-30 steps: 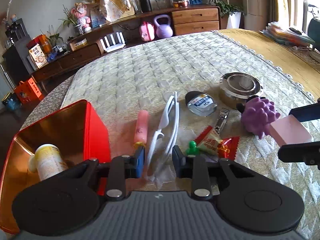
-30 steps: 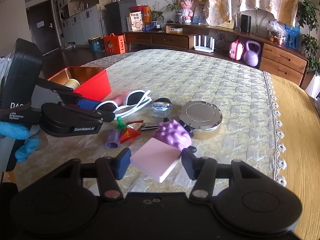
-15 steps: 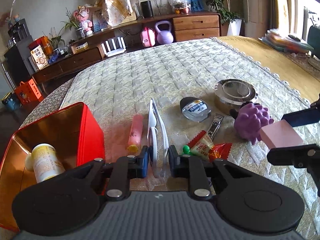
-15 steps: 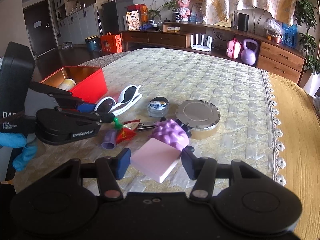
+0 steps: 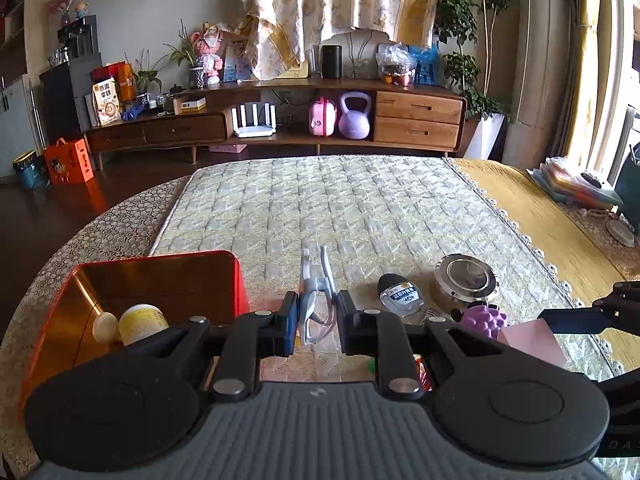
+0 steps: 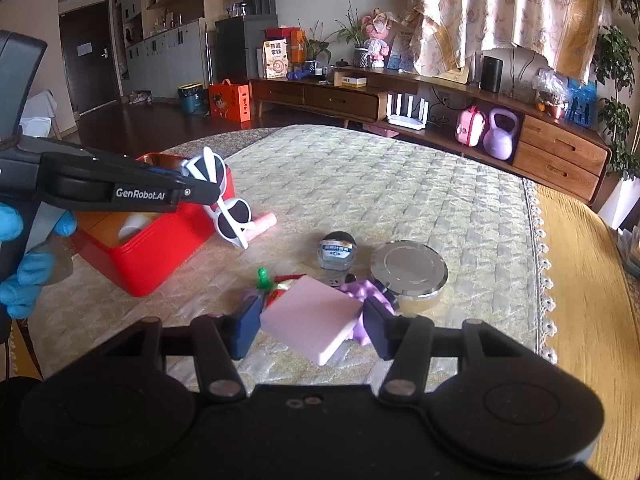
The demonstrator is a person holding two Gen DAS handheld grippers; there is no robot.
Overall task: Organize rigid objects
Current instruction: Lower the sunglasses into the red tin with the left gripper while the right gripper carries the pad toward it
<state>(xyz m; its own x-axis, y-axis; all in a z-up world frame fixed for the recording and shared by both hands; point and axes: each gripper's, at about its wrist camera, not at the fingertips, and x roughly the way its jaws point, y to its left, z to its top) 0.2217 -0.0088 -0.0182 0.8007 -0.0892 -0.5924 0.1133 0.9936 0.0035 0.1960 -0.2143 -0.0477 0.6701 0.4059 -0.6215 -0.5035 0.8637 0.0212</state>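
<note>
1. The left gripper (image 5: 318, 322) is gripping the white sunglasses (image 6: 224, 200) between its jaws and is now holding them lifted clear of the quilted surface (image 5: 360, 208); a second ago they were lying flat there with the jaws spread either side of them, and half a second ago the jaws had just closed on them.
2. In the right wrist view the sunglasses are hanging tilted, lenses facing right, just beside the near right corner of the red tin box (image 6: 160, 252), above the pink tube (image 6: 262, 225) that is lying on the surface.
3. The red tin box (image 5: 132, 292) is sitting at the left, holding a yellow-labelled bottle (image 5: 142, 322) and a small pale egg-shaped thing (image 5: 105, 326).
4. The right gripper (image 6: 312, 320) is keeping its jaws clenched on the pink block (image 6: 314, 314), which is now raised above the surface and covering part of the purple spiky ball (image 6: 366, 294); earlier it was resting low beside the ball.
5. The round metal tin (image 6: 408, 270), the small black-capped jar (image 6: 338, 250) and the green pin (image 6: 263, 278) are lying unmoved in the middle of the surface.
</note>
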